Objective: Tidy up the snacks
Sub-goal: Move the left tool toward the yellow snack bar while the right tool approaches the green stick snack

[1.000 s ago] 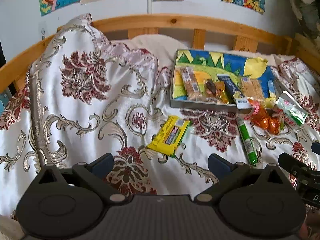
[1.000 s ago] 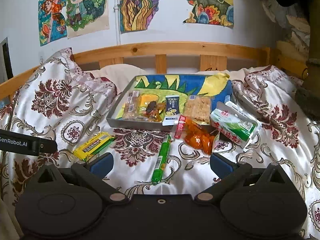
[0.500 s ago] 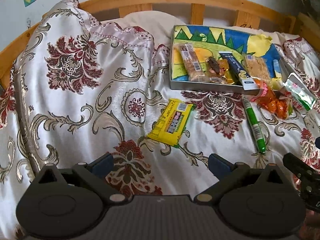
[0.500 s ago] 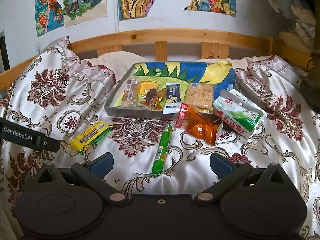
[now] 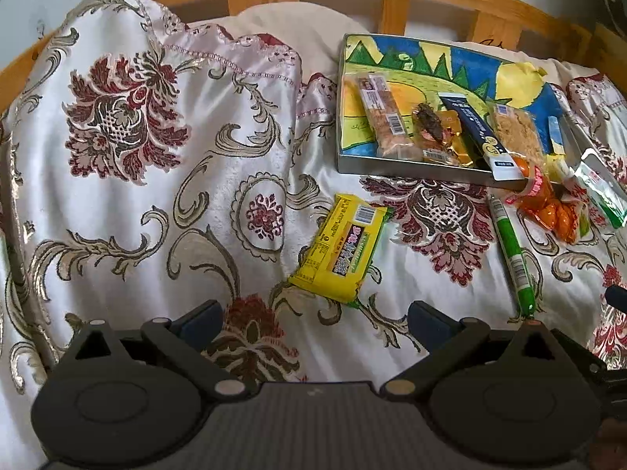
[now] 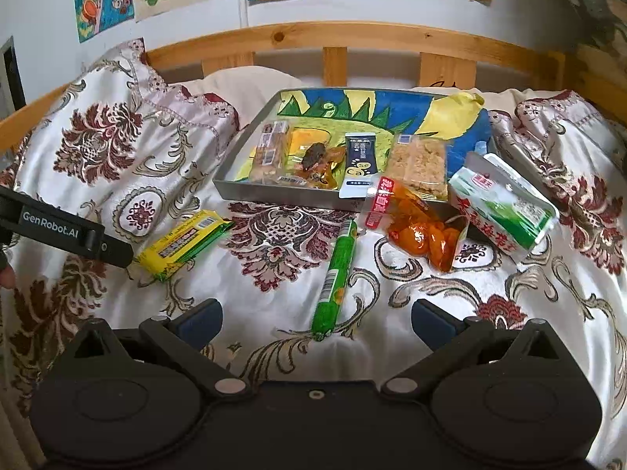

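Your left gripper (image 5: 315, 319), jaws wide and empty, sits just short of the yellow snack bar (image 5: 341, 246), whose long axis runs away from you, tilted slightly right.

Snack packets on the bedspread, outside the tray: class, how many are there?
4: yellow wafer packet at left, green sausage stick in the middle, orange snack bag against the tray, green-and-white packet at right. Others may be hidden.
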Available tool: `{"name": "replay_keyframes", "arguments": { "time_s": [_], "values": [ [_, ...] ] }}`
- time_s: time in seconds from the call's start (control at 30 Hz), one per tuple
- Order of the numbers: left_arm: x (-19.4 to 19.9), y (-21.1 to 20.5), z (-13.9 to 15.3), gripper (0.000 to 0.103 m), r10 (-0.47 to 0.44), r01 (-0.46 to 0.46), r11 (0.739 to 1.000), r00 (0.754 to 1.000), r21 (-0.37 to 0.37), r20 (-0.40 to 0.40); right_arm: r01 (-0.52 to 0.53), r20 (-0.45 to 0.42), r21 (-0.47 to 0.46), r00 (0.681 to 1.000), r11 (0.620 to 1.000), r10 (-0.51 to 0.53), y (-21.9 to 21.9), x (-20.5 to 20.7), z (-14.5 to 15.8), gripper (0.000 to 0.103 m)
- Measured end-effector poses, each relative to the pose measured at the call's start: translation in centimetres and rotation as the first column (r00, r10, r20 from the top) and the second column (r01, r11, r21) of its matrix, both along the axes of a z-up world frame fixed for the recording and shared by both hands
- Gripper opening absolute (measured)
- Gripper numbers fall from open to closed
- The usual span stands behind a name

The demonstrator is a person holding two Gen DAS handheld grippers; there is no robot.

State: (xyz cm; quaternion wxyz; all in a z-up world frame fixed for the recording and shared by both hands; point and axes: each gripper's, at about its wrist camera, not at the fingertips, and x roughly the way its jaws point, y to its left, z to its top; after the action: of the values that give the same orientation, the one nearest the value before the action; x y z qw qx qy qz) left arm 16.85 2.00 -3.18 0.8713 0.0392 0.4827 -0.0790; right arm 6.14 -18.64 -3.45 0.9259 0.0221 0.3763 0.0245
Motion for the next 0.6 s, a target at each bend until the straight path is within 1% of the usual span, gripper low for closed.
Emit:
{"name": "replay_keyframes", "arguments": {
  "time_s": [0.13, 0.33, 0.6],
  "values": [
    [0.5, 0.0, -0.3, 0.102, 0.004, -0.004, 1.0, 1.0, 0.004, -0.011, -0.018, -0.013, -0.008, 1.0, 1.0, 0.017, 0.1, 0.9, -0.4, 0.102],
    [1.2, -0.2, -1.0, 0.102, -0.001, 0.002, 0.999, 1.0, 0.032, -0.029, -0.037, -0.034, -0.046, 0.999, 0.998, 0.036, 0.2, 2.6, -1.3, 0.102],
    [3.3, -1.6, -2.6, 0.102, -0.061, 0.064, 0.995, 0.998, 0.075, -0.035, -0.039, -0.03, -0.056, 0.999, 0.998, 0.038, 0.0, 4.9, -2.2, 0.102]
  ]
}}
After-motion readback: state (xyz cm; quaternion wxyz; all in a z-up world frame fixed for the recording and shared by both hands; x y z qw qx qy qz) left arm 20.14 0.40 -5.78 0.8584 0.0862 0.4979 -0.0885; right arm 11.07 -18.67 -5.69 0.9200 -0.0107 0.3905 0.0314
